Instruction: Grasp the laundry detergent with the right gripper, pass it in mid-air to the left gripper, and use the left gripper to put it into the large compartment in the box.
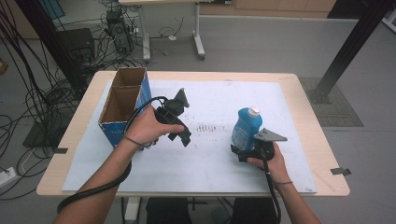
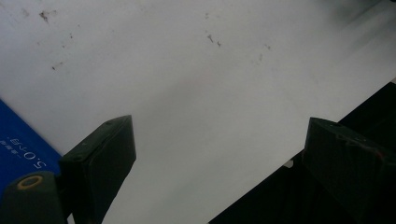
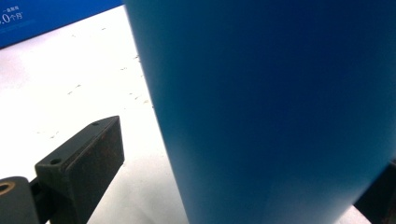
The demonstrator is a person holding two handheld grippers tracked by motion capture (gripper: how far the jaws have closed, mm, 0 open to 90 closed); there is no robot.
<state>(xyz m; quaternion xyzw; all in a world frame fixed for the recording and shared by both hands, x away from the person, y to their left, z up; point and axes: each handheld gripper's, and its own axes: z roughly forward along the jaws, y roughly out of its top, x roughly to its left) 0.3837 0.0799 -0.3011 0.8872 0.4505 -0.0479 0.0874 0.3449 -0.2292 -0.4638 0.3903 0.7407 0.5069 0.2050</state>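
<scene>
Near the middle right of the high view stands a tall blue plastic bottle with a white cap (image 1: pixel 246 127). It is upright on the big white sheet (image 1: pixel 210 163) that covers the pale wooden table (image 1: pixel 322 140). The right gripper (image 1: pixel 239 151) sits low against the bottle's bottom part, with the person's right hand (image 1: pixel 271 161) wrapped around it from below. In the right gripper view the blue bottle (image 3: pixel 271 112) is very close and sits between the jaws. One black jaw stands a little away from the bottle's side, with white sheet showing between them. The other jaw is mostly hidden, so I cannot tell if the bottle is squeezed.

Over at the middle left of the high view, the left gripper (image 1: pixel 184 100) is held in the left hand (image 1: pixel 147 128). Its jaws are spread wide with nothing between them. Just beside that hand, at the left, stands an open brown cardboard box with blue sides (image 1: pixel 123 105).
</scene>
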